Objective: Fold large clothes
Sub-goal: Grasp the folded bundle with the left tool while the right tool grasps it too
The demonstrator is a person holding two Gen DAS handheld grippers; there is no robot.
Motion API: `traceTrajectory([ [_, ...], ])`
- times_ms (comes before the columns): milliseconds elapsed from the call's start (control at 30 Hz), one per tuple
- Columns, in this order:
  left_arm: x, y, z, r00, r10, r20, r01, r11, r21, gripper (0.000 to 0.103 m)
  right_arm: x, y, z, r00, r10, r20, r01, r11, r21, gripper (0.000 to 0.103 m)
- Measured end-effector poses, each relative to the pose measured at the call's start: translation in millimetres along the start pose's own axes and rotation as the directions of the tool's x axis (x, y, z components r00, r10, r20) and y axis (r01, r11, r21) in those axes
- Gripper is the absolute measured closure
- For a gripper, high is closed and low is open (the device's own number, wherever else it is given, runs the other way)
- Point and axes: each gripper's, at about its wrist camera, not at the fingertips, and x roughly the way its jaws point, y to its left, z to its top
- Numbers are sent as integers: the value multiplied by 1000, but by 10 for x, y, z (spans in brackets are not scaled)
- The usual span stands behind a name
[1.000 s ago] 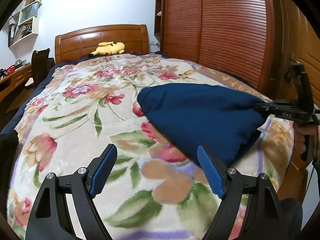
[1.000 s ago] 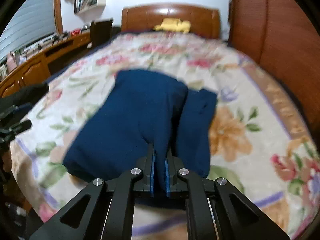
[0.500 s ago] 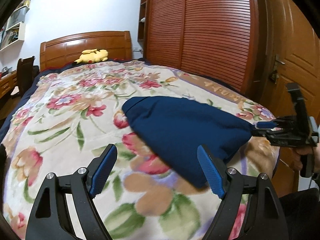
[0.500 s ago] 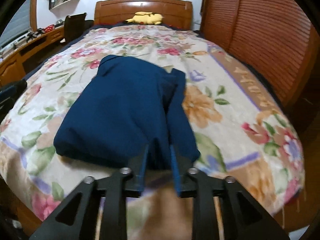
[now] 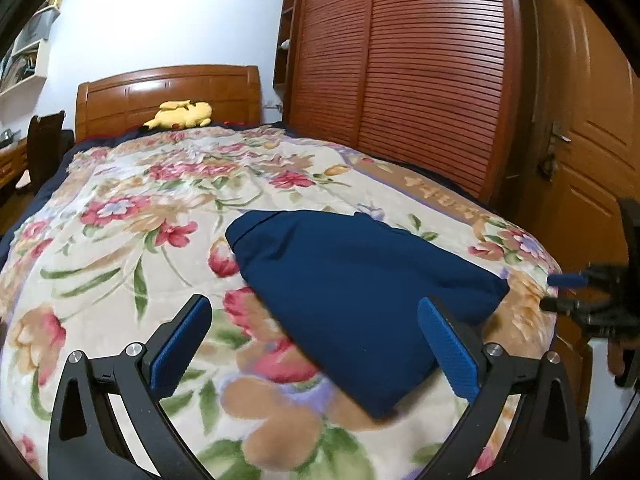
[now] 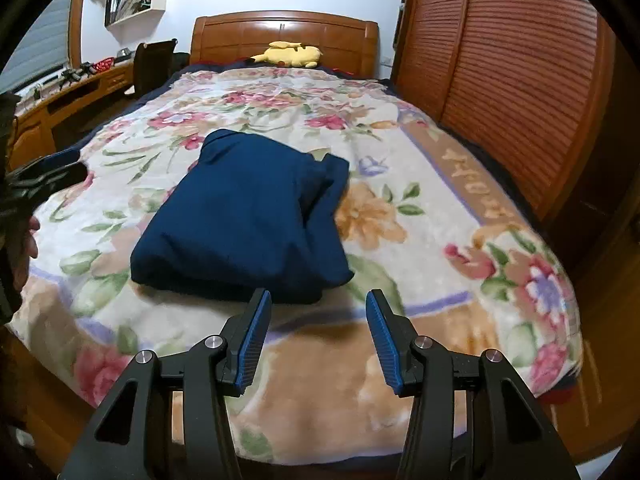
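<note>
We judge the folding nearly done: the navy folded garment (image 6: 244,216) lies near the bed's (image 6: 460,240) foot edge, while our left gripper (image 5: 316,344) and right gripper (image 6: 316,336) spread their fingers apart, both empty, so next comes tidying or stopping.

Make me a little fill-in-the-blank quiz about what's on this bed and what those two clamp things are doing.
1. The folded garment on the floral blanket is dark ____.
2. The plush toy by the wooden headboard is ____ in colour.
3. Between the opening jaws of the right gripper there is ____.
4. The left gripper stands open and holds ____.

Missing words: blue; yellow; nothing; nothing
</note>
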Motion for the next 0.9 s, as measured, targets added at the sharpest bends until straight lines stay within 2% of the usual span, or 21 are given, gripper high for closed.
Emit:
traceTrajectory([
  [133,109,32,19,999,39,3,-39,999,-5,0,99,-76,-151,999,35,0,-35,999,25,52],
  [267,283,166,56,999,36,-34,-38,998,-46,0,300,-188,-266,997,77,5,-77,994,78,52],
  [400,525,354,128,996,74,-55,-77,996,-54,0,580,-256,-286,995,103,4,-103,988,119,52],
  [600,1042,698,246,988,108,-107,-117,990,-79,0,897,-263,-241,991,130,34,-134,978,162,46],
  [900,1928,960,382,972,156,-177,-164,986,-30,0,1139,-201,-301,987,151,53,-158,974,163,41],
])
